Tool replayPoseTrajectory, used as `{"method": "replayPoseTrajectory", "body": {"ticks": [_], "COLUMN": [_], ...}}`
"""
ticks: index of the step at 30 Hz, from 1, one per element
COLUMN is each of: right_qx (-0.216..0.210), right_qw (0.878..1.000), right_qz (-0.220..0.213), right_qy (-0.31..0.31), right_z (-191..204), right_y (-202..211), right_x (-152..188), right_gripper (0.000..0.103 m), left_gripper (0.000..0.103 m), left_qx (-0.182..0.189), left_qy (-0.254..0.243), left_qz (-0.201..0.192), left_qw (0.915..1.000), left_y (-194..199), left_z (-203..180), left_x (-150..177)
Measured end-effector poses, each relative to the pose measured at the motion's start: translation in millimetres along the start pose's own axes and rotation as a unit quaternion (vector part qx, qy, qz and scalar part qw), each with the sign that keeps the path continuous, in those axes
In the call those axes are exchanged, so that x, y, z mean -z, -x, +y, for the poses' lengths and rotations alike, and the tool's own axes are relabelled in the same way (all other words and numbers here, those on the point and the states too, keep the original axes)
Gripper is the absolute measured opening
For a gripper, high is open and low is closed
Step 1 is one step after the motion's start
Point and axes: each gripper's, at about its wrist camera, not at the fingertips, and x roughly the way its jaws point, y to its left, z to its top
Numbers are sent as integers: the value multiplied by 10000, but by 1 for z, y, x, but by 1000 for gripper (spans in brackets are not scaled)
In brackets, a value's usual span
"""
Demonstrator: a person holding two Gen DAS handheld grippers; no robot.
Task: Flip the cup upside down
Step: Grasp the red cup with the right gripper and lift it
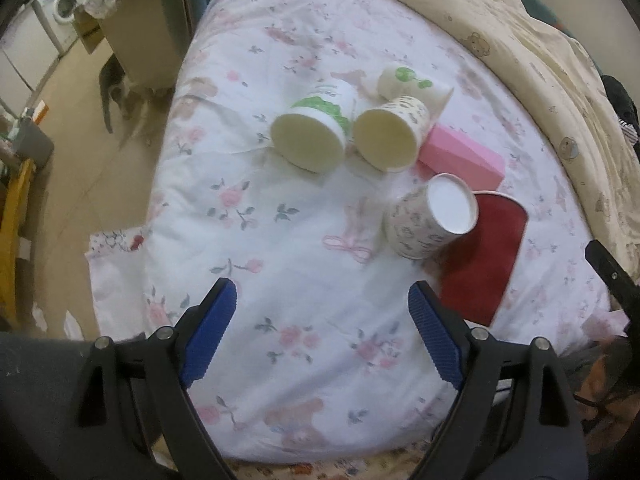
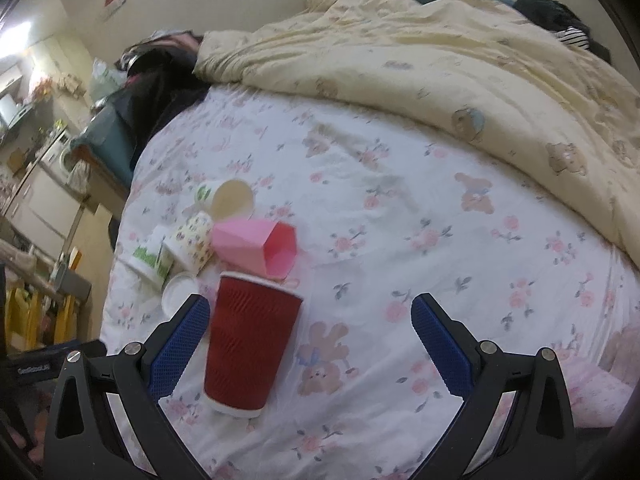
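a: where is the red cup (image 2: pixel 250 340) on the floral bed (image 2: pixel 400 220)?
b: upright beside the right gripper (image 2: pixel 310 320), fingers spread and empty for an approach; the left gripper (image 1: pixel 322 308) hovers likewise released

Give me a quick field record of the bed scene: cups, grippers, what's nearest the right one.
surface: floral bedsheet, cream duvet behind
red cup: ribbed, between the right gripper's fingers, near its left finger, not gripped; pose hard to tell
pink cup: on its side
patterned cup: base showing, tilted
other paper cups: on their sides, clustered
left gripper: open, holding nothing
right gripper: open
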Motion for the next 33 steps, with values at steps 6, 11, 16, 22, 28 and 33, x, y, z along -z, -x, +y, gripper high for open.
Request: {"method": "replayPoseTrajectory", "body": {"ticks": [6,11,16,22,28,33], "right_qx": [-63,-122,-581,-604,-575,-654], "right_qw": [9990,9968,9874,9780,9776,9720], "right_qz": [346,713,1470,1990,2021,2254], "right_qy": [273,327,-107,-179,-114,-78], "right_z": [17,26,32,39,42,44], "right_y": [-17,-36,-71,-98,-105,-114], "right_x": [11,13,30,55,53,58], "right_gripper": [103,103,102,90,81,78], "left_gripper": [86,86,86,86,86,86], "left_qx": [268,423,349,374,445,424], "left_qy": [351,208,32,24,244,251], "left_qz": [74,207,102,81,130,107], "left_qw": [9990,9987,9993,9993,9986,9987], "left_y": [-5,-10,-10,-10,-9,-9], "left_z": [12,0,-12,-12,-3,-1], "left_x": [-3,-4,-7,-6,-6,-5]}}
